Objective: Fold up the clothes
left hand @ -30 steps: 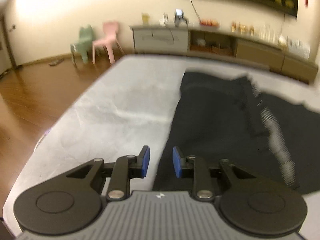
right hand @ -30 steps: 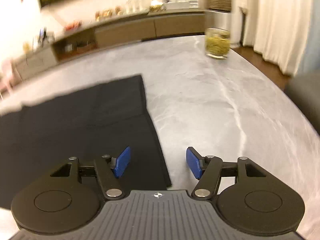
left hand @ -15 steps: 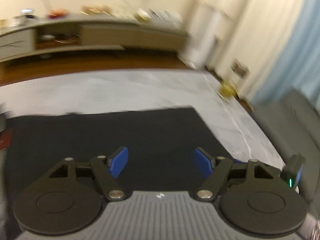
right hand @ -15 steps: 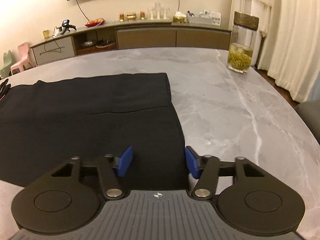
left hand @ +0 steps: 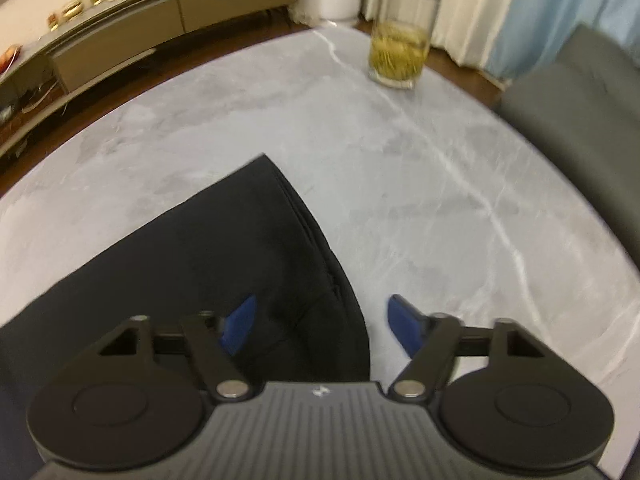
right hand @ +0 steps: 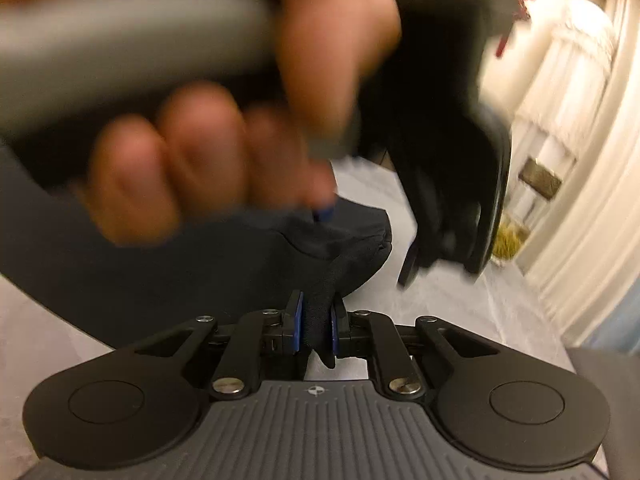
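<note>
Black cloth (left hand: 200,272) lies flat on grey marble table (left hand: 400,180). Its right edge and corner run straight up btwn the jaws of L gripper (left hand: 322,304). L jaws are closing, but in the L wrist view the blue pads (left hand: 240,328) stand wide apart w/ no pad pressing: one is over the cloth, the other over bare table, and the hem sits btwn them nearer the cloth-side pad.

R gripper (right hand: 317,320) has its jaws closing on a bunched ridge of the same cloth. Pads pinch it from both sides, and the fabric rises out of the jaws and trails ahead to the cloth corner. A blurred hand (right hand: 208,160) on a grey handle crosses above and ahead of the R jaws, w/ the L gripper's dark body beyond, to the right.

Step in hand, as judged: grasp phase of a fold. R side has its edge; L side is just taking the corner next to it.

Next move prob calls for:
- L pads seating fully on the hem, both layers if poss.
- Both grips lifting together, kept level, then carrying the edge across the cloth to the far side.
- Keeping tension btwn the two grips so the fold line stays straight.

Jar (left hand: 400,52) stands well ahead of the L jaws, apart from the cloth, so prob no obstacle.
</note>
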`<action>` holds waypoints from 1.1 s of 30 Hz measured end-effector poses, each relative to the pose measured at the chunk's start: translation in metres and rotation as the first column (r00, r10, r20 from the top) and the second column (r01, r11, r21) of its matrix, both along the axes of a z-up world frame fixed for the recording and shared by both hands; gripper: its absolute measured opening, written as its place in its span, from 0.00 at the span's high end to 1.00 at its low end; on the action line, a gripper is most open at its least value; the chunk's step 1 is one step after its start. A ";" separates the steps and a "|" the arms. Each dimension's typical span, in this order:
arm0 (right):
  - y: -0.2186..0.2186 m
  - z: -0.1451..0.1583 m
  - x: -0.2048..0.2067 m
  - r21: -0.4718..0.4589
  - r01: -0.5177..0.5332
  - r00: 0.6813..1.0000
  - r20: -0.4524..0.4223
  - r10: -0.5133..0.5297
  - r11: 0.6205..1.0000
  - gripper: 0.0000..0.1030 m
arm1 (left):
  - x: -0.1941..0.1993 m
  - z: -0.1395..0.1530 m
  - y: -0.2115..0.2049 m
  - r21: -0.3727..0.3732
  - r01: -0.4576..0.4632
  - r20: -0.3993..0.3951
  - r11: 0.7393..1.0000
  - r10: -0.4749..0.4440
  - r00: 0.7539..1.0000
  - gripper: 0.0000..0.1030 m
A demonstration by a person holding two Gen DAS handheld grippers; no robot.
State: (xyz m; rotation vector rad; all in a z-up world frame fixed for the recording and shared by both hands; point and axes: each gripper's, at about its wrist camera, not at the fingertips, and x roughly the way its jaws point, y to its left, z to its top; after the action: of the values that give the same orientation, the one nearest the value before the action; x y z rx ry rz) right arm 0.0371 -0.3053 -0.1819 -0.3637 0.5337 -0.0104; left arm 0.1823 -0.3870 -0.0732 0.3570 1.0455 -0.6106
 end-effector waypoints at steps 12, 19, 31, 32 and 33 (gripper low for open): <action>0.013 0.065 -0.040 0.461 -0.212 0.973 0.014 0.232 0.862 0.58 | -0.009 0.019 0.223 -0.264 -0.346 -0.068 0.900 0.341 0.938 0.94; 0.047 0.055 -0.037 0.456 -0.189 0.954 -0.124 0.272 0.870 0.58 | -0.016 -0.014 0.257 -0.259 -0.413 -0.122 0.873 0.394 0.911 0.93; 0.030 0.056 -0.037 0.491 -0.133 0.962 -0.146 0.231 0.861 0.58 | -0.028 -0.009 0.273 -0.271 -0.457 -0.104 0.847 0.446 0.889 0.58; 0.031 0.053 -0.036 0.480 -0.127 0.961 -0.156 0.227 0.868 0.58 | -0.031 -0.010 0.274 -0.281 -0.463 -0.111 0.840 0.451 0.886 0.54; 0.033 0.050 -0.036 0.466 -0.130 0.961 -0.158 0.227 0.875 0.58 | -0.033 -0.010 0.273 -0.291 -0.463 -0.115 0.837 0.449 0.886 0.49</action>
State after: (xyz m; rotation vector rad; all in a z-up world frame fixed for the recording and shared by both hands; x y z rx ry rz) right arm 0.0013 -0.2723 -0.1324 0.0477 0.6893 0.3335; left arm 0.1488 -0.1137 -0.0829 -0.1876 1.0088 -0.3400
